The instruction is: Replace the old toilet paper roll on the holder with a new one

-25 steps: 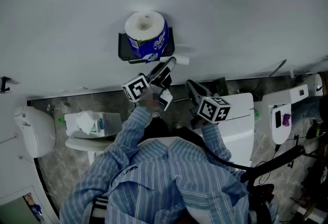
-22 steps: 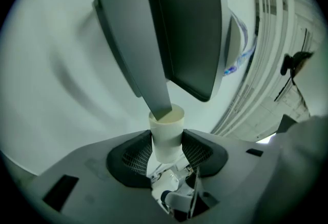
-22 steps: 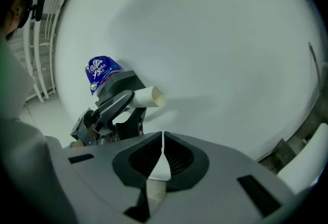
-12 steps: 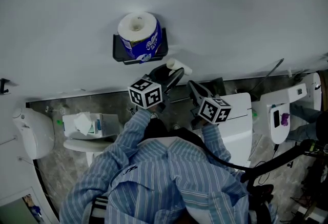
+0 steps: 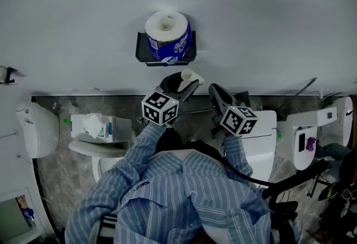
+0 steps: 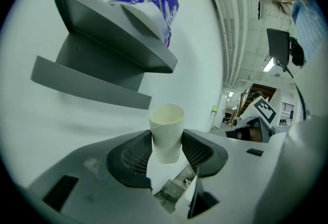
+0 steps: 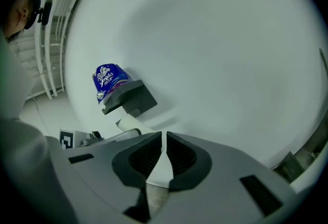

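Note:
A new roll in a blue wrapper (image 5: 167,33) stands on the top shelf of the dark wall holder (image 5: 165,56). Just below the holder, my left gripper (image 5: 187,82) is shut on the old bare cardboard tube (image 5: 189,76). In the left gripper view the tube (image 6: 166,133) stands upright between the pads (image 6: 134,152), under the holder (image 6: 113,48) and the roll (image 6: 148,2). My right gripper (image 5: 216,94) hangs to the right of it, shut and empty. In the right gripper view its jaws (image 7: 164,141) meet, with the roll (image 7: 108,80) and the holder (image 7: 130,97) up to the left.
White wall fills the upper part of the head view. A toilet with a tissue pack (image 5: 97,125) on it stands at lower left, a white cistern (image 5: 262,137) at lower right. A small hook (image 5: 5,72) sits on the wall at far left.
My left gripper has rolled and drawn down away from the holder, so the tube has swung from lying sideways to standing upright. The right gripper has barely shifted.

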A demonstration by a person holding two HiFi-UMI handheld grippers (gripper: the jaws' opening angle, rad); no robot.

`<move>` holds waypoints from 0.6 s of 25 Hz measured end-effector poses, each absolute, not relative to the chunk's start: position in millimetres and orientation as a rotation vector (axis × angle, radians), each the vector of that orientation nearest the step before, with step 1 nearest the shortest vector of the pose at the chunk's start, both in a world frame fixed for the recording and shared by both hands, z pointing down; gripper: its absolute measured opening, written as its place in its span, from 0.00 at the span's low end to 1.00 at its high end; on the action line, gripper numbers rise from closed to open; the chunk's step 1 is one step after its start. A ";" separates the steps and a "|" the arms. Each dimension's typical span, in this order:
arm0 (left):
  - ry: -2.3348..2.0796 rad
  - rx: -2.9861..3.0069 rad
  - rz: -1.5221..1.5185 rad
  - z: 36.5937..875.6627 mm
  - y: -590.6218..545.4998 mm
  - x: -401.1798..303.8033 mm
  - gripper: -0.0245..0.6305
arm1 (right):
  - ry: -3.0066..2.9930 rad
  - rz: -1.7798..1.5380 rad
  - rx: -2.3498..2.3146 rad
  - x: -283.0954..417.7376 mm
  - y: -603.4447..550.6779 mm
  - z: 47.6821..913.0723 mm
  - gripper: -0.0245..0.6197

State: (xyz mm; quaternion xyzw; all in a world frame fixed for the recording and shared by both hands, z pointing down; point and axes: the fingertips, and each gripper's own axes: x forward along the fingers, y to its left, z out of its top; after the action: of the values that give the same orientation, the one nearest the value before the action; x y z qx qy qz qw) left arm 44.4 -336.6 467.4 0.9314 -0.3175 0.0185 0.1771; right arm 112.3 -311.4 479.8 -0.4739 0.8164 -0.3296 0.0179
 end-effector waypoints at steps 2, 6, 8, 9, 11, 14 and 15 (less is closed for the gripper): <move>-0.935 2.612 0.051 471.2 -335.0 32.7 0.32 | 2.562 -0.979 -1.444 106.8 -314.3 469.0 0.06; -1.000 2.576 0.055 476.9 -327.5 8.9 0.32 | 2.677 -0.833 -1.366 90.5 -318.2 443.4 0.06; -1.034 2.555 0.059 480.5 -322.1 -4.1 0.32 | 2.761 -0.706 -1.346 82.1 -319.9 431.6 0.06; -1.050 2.544 0.062 482.7 -319.4 -10.6 0.32 | 2.799 -0.649 -1.343 78.6 -320.7 426.8 0.07; -1.084 2.521 0.065 486.8 -314.3 -23.2 0.32 | 2.855 -0.595 -1.324 71.8 -322.6 418.7 0.10; -1.143 2.483 0.058 491.3 -306.7 -43.4 0.32 | 2.879 -0.608 -1.237 58.5 -325.1 401.7 0.31; -1.163 2.470 0.056 492.9 -303.9 -50.3 0.32 | 2.877 -0.594 -1.209 54.0 -325.9 392.7 0.34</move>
State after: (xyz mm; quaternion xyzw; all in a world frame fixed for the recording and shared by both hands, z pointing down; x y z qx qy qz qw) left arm -50.3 -303.9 492.9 0.8855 -0.4170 0.0202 0.2041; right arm 54.0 -325.9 392.7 -0.3806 0.9055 -0.1868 -0.0177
